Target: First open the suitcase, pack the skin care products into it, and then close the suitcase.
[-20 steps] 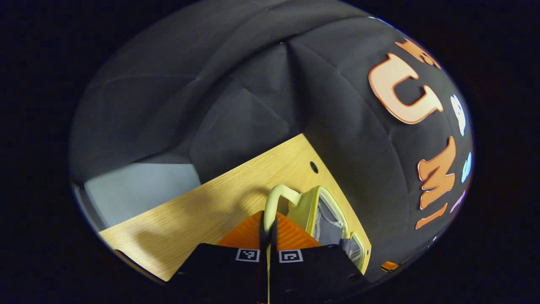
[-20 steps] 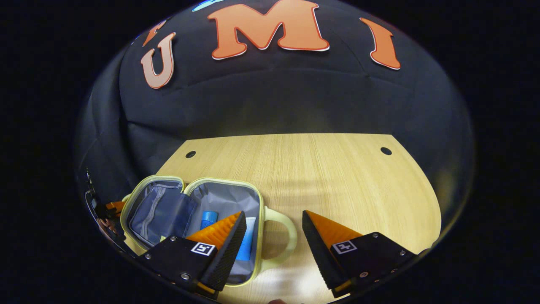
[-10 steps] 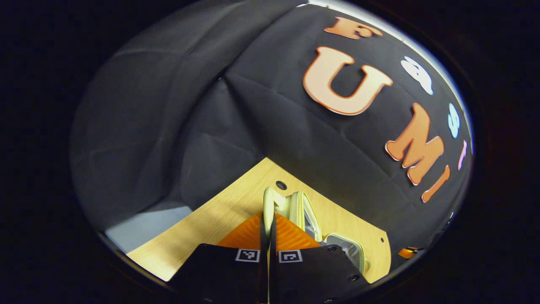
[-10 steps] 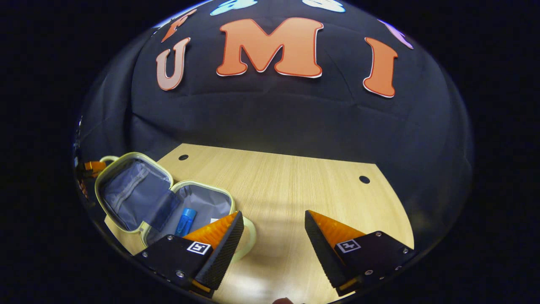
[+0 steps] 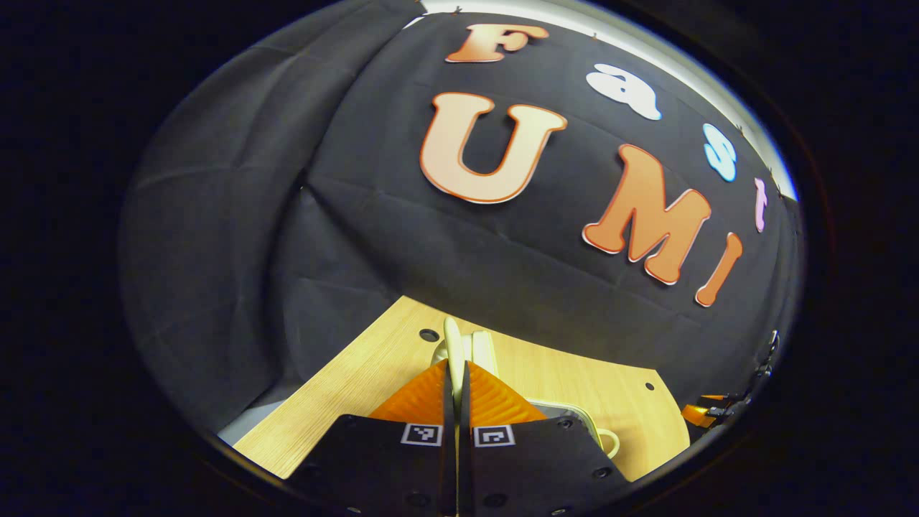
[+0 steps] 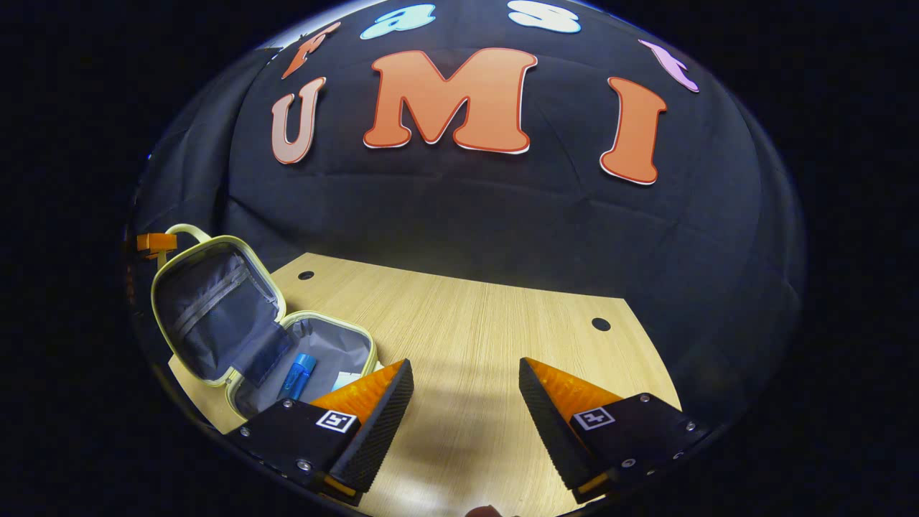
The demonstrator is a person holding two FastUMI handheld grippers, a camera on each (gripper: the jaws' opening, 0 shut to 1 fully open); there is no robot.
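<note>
Both tongs differ: left tongs [image 5: 455, 373] clamp, apparently, the suitcase handle [image 5: 452, 348], lid raised higher; right tongs [image 6: 465, 391] gape.

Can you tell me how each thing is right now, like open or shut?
Suitcase: open, lid raised.
Lid handle: pinched by the left tool.
Blue tube: lying inside the suitcase.
Left tool: shut on the lid handle.
Right tool: open, holding nothing.

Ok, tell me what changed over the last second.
The left gripper, shut on the lid handle, swung the lid up from lying flat to nearly upright. The right gripper backed away from the suitcase. Unchanged: the right gripper is open and empty, the blue tube lies inside.
</note>
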